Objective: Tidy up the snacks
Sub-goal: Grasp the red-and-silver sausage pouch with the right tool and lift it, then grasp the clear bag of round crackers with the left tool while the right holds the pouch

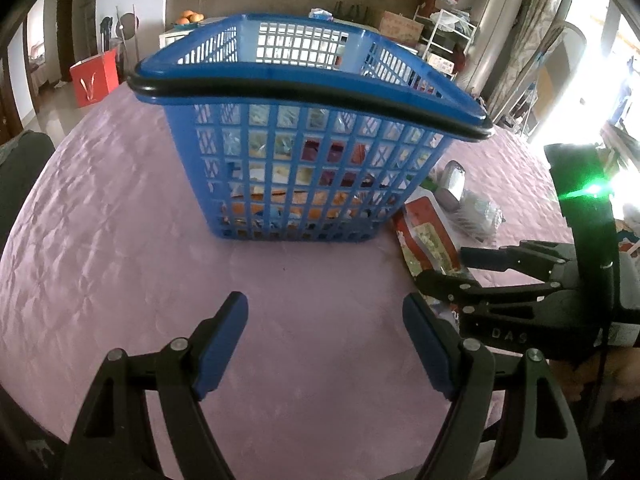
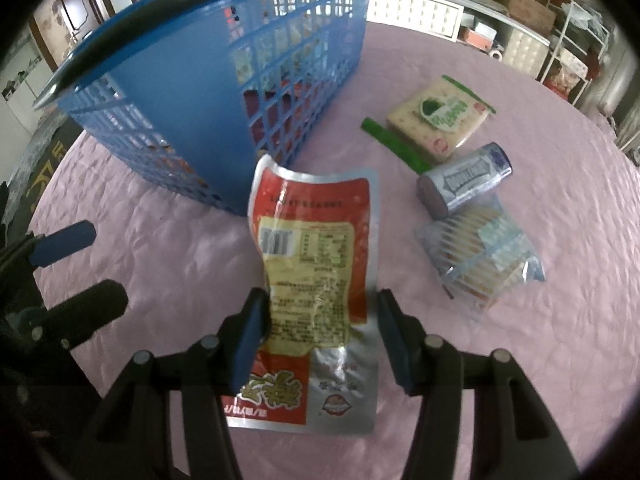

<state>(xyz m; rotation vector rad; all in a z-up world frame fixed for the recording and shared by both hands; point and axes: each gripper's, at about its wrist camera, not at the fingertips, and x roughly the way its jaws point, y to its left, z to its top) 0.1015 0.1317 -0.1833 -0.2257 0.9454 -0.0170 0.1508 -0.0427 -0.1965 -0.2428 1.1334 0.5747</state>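
Lived-in home, likely living or dining room. Round table under quilted pink cloth (image 1: 120, 240). Bowl of oranges (image 1: 189, 18) on white cabinet behind. Red gift bag (image 1: 94, 78) on tiled floor. White wire rack (image 1: 448, 36) with household clutter, cardboard box (image 1: 400, 26), tall silver appliance (image 1: 500, 20), bright doorway at right.

Each claw (image 1: 324, 346) has black arms, silver rivets and 2 blue pads (image 2: 248, 344).
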